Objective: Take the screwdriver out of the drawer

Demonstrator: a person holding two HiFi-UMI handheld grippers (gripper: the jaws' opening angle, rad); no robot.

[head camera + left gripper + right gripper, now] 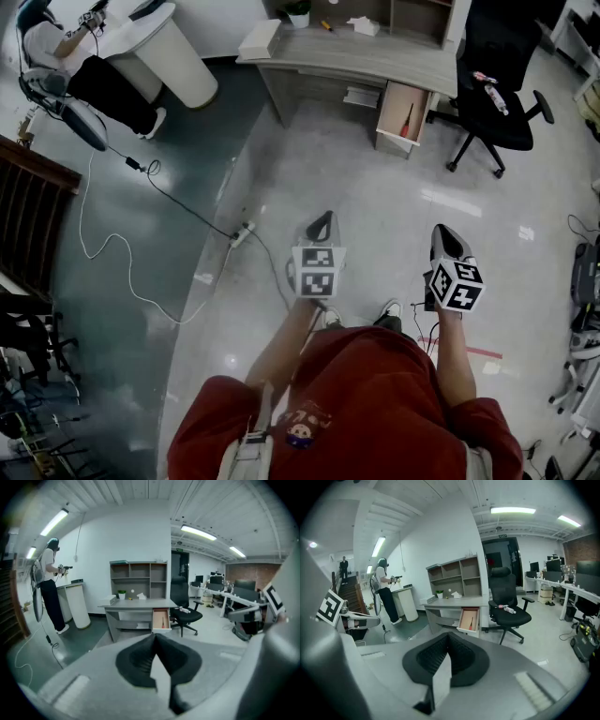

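Closest in, both claws are held out in front of the person, low and angled down toward the floor (375,187). The left claw (323,223) has its jaws together with nothing between them, as its own view shows. The right claw (442,234) is likewise pressed shut and empty. The two are side by side and a little apart, and neither touches anything.

A stretch of bare floor lies beyond them, with a cable (178,202) trailing off to the left.

Farther on stands the desk (356,61), with a black chair (492,56) just to its right. The drawer (396,101) at the desk's right end is already pulled out, so nothing has to be opened. The screwdriver (407,119), with its red handle, lies inside on the drawer's wooden bottom, toward the right side, running roughly front to back.

By my reading the task has barely begun. The drawer is open and the tool is in plain sight, but the person is well apart from the desk. What remains is to walk up, part one claw's jaws, close them on the screwdriver and lift it clear. The right claw seems the likelier choice, since the drawer lies nearer its side.
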